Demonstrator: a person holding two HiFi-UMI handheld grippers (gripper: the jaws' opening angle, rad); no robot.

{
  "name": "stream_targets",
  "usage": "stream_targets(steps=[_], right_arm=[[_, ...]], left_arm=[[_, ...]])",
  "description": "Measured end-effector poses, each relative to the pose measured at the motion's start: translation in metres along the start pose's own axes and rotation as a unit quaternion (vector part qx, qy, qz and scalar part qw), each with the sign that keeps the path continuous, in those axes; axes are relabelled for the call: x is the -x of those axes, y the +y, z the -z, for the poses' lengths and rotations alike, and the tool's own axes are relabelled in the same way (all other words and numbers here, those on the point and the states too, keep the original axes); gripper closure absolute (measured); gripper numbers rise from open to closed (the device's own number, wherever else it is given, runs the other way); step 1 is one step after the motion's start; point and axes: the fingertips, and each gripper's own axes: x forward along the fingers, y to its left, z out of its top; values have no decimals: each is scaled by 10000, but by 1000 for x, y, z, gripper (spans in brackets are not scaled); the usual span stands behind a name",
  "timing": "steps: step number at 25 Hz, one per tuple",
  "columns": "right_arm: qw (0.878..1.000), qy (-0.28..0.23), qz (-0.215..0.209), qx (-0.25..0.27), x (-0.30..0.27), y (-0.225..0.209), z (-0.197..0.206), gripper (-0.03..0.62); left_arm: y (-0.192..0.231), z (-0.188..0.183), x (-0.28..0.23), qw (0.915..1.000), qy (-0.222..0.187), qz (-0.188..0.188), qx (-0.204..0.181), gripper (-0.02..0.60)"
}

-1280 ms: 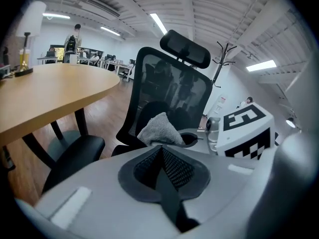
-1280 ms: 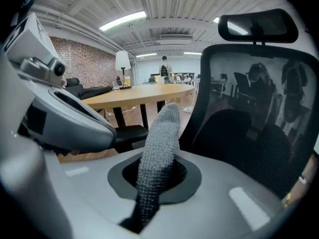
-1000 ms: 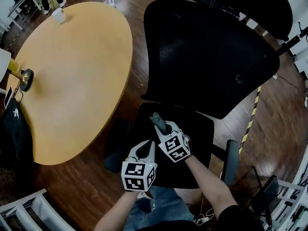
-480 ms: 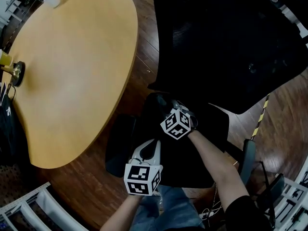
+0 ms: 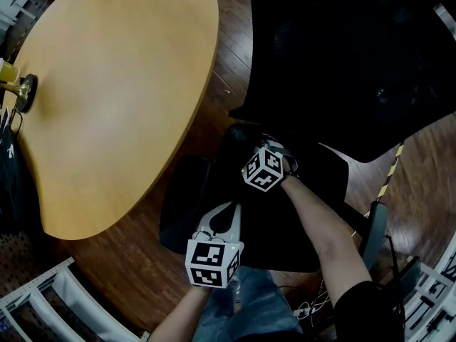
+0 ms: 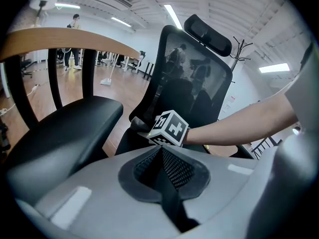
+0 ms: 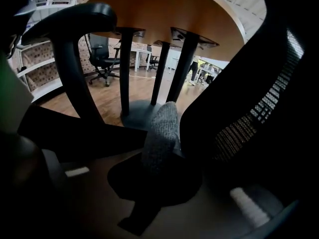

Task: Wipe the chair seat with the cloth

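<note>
The black chair seat (image 5: 313,219) lies below me, with its mesh backrest (image 5: 342,55) behind it. My right gripper (image 5: 249,142) reaches to the seat's back left corner, close to the backrest. It is shut on a grey knitted cloth (image 7: 160,133), which stands up between its jaws. The left gripper view shows the cloth (image 6: 137,125) just left of the right gripper's marker cube. In the head view the cloth is too dark to pick out. My left gripper (image 5: 229,211) hovers at the seat's front left edge, shut and holding nothing.
A round wooden table (image 5: 107,98) stands close on the left, its dark legs (image 7: 124,73) just past the chair. The left armrest (image 5: 182,205) sits between table and seat, and the right armrest (image 5: 374,234) is on the far side. The floor is wood.
My right gripper has carried the cloth from the middle of the seat back and left, toward the backrest. The left gripper has stayed at the front edge.
</note>
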Motion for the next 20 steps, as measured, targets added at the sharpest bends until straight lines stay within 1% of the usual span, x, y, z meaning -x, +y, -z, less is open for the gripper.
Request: stream_targets(steps=[4,8,15,20], right_arm=[[10000,-85,-52,4,8,17,0,582],[9997,-189,-159,24,22,49,-4,582],[9994,-258,-231,-55,48,110,-11,582],[9994,-212,-239,-98,63,153,-13,582]], left_arm=[[-2,8,4,10000,-1,15,-37,578],[-3,22,17,9999,13,34,-145,578],[-4,61,49,9994,84,52,-317,578],[3,90,74,9991,156,69,-397,578]])
